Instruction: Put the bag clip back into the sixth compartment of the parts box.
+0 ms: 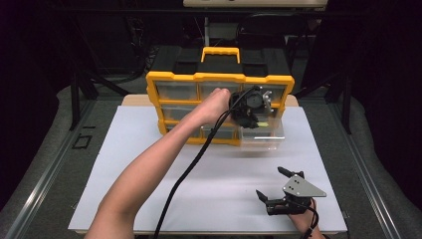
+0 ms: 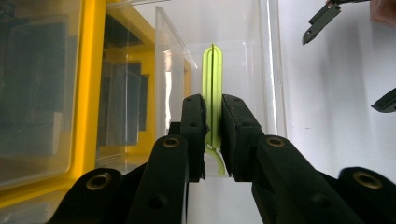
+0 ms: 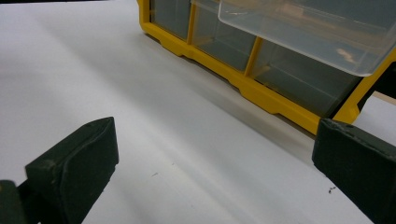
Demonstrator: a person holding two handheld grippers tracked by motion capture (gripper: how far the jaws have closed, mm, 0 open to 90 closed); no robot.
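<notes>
My left gripper [image 2: 213, 135] is clamped on the thin translucent green plastic clip [image 2: 213, 84], held upright over the clear pulled-out drawer [image 2: 233, 28] of the yellow-framed organiser [image 1: 219, 77], while my right gripper [image 1: 272, 185] rests wide open, well apart, on the white table [image 1: 149, 164].

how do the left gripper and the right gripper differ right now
The left gripper is shut on a thin green clip; the right gripper stands wide open and holds nothing. The left gripper is up at the pulled-out clear drawer of the yellow organizer; the right gripper sits low over the white board, apart from it. Both have black jaws.
</notes>
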